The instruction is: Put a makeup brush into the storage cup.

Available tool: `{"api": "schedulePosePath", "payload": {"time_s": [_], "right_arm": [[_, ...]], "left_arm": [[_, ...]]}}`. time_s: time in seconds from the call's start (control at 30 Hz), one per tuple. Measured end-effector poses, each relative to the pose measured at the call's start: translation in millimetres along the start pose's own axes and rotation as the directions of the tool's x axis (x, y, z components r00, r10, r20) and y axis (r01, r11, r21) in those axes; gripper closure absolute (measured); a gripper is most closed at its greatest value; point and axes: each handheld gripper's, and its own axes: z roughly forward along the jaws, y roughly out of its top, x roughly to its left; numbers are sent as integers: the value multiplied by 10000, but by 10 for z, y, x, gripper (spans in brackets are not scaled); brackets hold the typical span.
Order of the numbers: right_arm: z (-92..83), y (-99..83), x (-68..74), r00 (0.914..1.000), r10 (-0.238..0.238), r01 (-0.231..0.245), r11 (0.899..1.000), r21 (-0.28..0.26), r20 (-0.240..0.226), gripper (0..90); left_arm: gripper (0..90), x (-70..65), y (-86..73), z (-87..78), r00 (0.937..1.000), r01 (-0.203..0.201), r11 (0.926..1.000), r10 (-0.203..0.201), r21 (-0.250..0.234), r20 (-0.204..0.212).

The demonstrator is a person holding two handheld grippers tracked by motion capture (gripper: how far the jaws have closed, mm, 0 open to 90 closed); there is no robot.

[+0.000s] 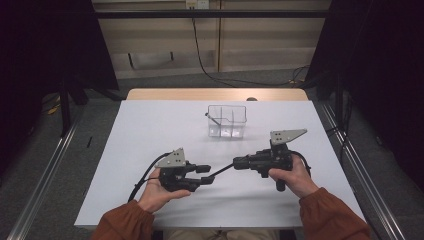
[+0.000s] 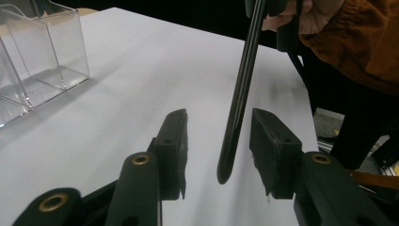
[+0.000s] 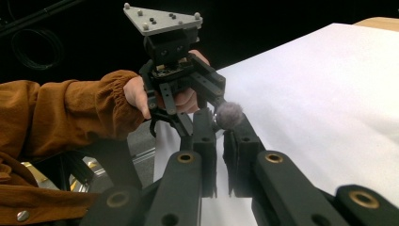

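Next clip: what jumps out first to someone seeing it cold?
The two grippers meeting low over the white table, joined by a thin black brush. The right gripper clamps its fluffy end; its handle tip hangs between the left gripper's parted jaws. A clear divided box stands behind.

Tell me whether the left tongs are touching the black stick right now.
Apart. In the left gripper view the black stick hangs between the left tongs with bare table visible on both sides of it; neither pad presses it.
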Motion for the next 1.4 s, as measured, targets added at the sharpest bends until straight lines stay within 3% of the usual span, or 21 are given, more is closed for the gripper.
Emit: {"api": "schedulePosePath", "payload": {"time_s": [0.13, 0.3, 0.57, 0.8, 0.93, 1.1, 1.2, 1.4], "right_arm": [[-18, 5, -4, 9999, -27, 27, 10000, -29, 133, 837], [-44, 10, -16, 9996, -4, 5, 10000, -55, 285, 837], [-89, 15, -31, 9991, 110, -109, 9999, -47, 419, 836], [-130, 24, -50, 9974, 338, -348, 9993, 146, 639, 837], [-124, 32, -48, 9974, 318, -339, 9989, 330, 643, 837], [-170, 46, -59, 9961, 400, -439, 9978, 488, 791, 836], [-156, 61, -67, 9956, 457, -522, 9955, 786, 818, 836], [-83, 140, -88, 9954, 417, -530, 9896, 1336, 859, 836]], "left_arm": [[502, -6, 13, -40, 9999, 62, 9999, -63, -101, -104], [378, 8, 31, -119, 9983, 260, 9993, -274, -275, -524], [212, 29, 63, -247, 9909, 500, 9969, -570, -600, -1220], [46, 70, 82, -309, 9881, 712, 9937, -822, -869, -1297], [26, 71, 84, -333, 9902, 579, 9939, -691, -938, -1212], [26, 83, 97, -350, 9874, 784, 9929, -897, -896, -1303], [26, 98, 116, -337, 9857, 590, 9972, -656, -467, -1551], [30, 78, 185, -285, 9880, 348, 9987, -398, -360, -1490]]}}
